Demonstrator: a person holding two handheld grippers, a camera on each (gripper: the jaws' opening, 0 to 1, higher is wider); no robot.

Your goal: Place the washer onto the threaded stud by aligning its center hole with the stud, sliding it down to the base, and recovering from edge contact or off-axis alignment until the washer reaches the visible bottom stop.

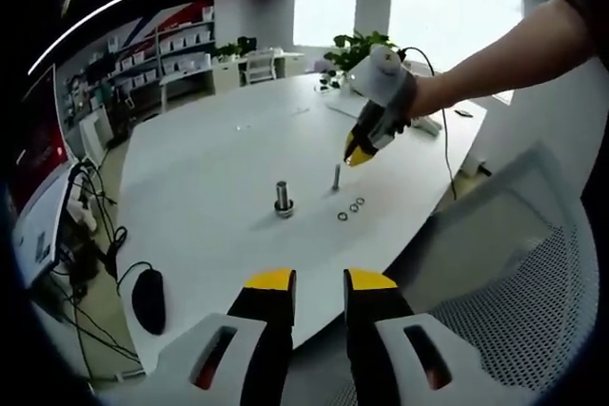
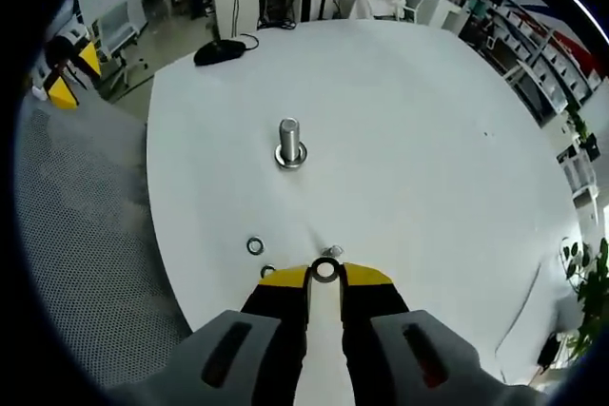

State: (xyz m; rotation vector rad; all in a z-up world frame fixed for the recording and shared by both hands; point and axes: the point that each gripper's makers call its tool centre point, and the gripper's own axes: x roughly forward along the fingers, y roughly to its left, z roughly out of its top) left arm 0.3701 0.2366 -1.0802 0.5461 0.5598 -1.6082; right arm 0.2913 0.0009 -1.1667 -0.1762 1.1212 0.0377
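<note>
A tall threaded stud (image 1: 284, 197) with a nut at its base stands near the middle of the white table (image 1: 209, 168); it is also upright in the right gripper view (image 2: 289, 145). A thinner short stud (image 1: 336, 176) stands to its right. My right gripper (image 1: 354, 153), held by a hand, hovers just above this short stud. It is shut on a small metal washer (image 2: 325, 271) pinched between its yellow tips (image 2: 285, 279). The short stud's top (image 2: 331, 252) sits just beyond the washer. My left gripper (image 1: 320, 280) hangs back off the table edge, open and holding nothing.
Three loose washers (image 1: 352, 207) lie beside the short stud, two of them visible as loose washers (image 2: 255, 245) left of my right jaws. A black mouse (image 1: 147, 299) with a cable lies at the table's edge. A mesh chair (image 1: 514, 301) is close by. Plants and shelves are farther off.
</note>
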